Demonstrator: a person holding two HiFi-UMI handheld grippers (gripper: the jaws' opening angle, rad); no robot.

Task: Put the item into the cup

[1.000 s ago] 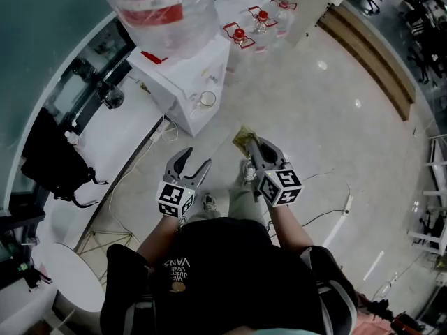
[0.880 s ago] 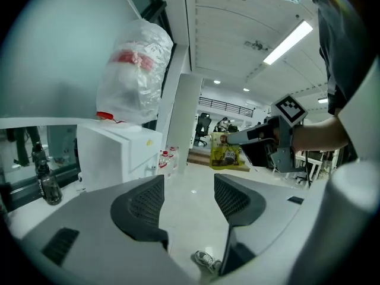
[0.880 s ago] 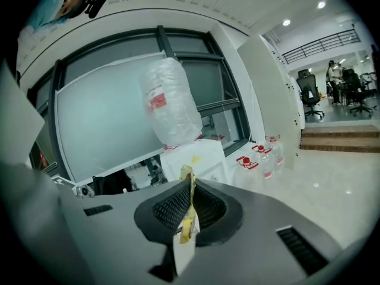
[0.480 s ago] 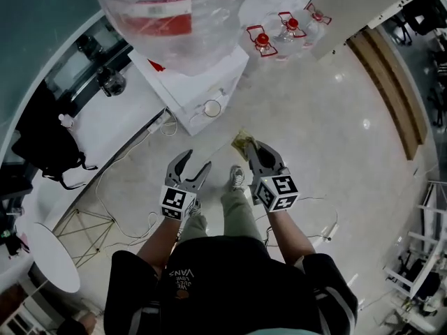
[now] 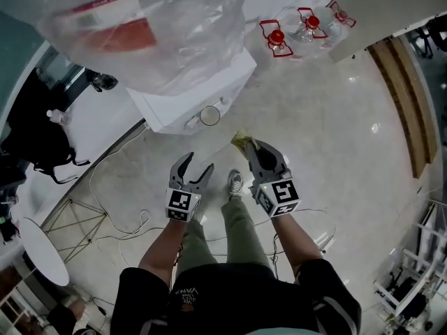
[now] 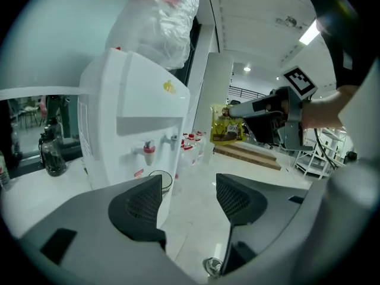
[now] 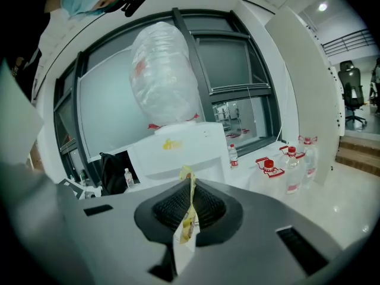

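Observation:
My right gripper [image 5: 250,145] is shut on a small yellow packet [image 5: 242,143], which sticks out past its tips; seen edge-on between the pads, the packet [image 7: 187,218] fills the right gripper view. A clear cup [image 5: 209,115] stands on the ledge of a white water dispenser [image 5: 202,89], just ahead of both grippers. My left gripper [image 5: 193,170] is empty and its jaws are opening. In the left gripper view the cup [image 6: 160,181] sits under the dispenser's taps [image 6: 148,152], and the packet [image 6: 226,123] hangs at the right in the other gripper.
A large wrapped water bottle [image 5: 150,19] tops the dispenser. Several red-capped water bottles [image 5: 300,26] stand on the floor behind. Cables [image 5: 119,180] trail across the tiled floor at left. A round white table [image 5: 42,260] is at lower left. The person's shoe [image 5: 235,182] shows between the grippers.
The person has stepped closer to the dispenser; the cup and dispenser now lie nearer the grippers. The packet stays gripped on the right. The left jaws have spread slightly.

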